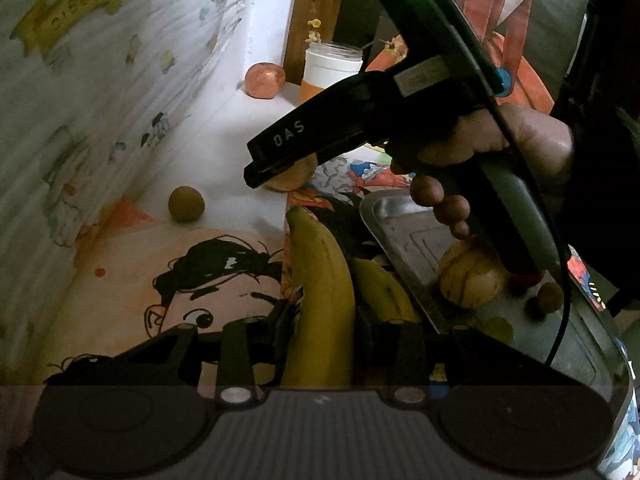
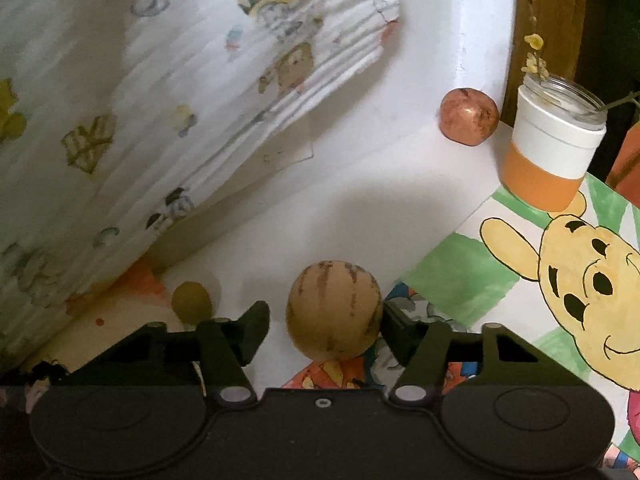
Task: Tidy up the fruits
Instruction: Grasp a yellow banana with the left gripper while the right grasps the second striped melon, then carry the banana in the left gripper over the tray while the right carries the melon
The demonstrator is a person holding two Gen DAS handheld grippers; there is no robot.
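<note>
White bench (image 2: pixel 360 184) carries cartoon drawings, with a printed cloth (image 2: pixel 160 100) draped along its far side. Left hand-held gripper (image 1: pixel 322 320) points steeply down, its jaws drawn in against a banana (image 1: pixel 320 280) that lies lengthwise between them; a second banana (image 1: pixel 380 292) lies just beside it, by the metal tray's (image 1: pixel 400 256) rim. Right hand-held gripper (image 2: pixel 326 320), in my right hand (image 1: pixel 500 140), tilts down over a striped round fruit (image 2: pixel 334 308) standing on the bench; its right finger touches the fruit, its left finger stands slightly off, so not yet gripped. Another striped fruit (image 1: pixel 472 280) sits in the tray. Small green fruit (image 2: pixel 191 302) rests near the cloth; a reddish fruit (image 2: pixel 469 116) and a jar (image 2: pixel 552 144) stand well behind
</note>
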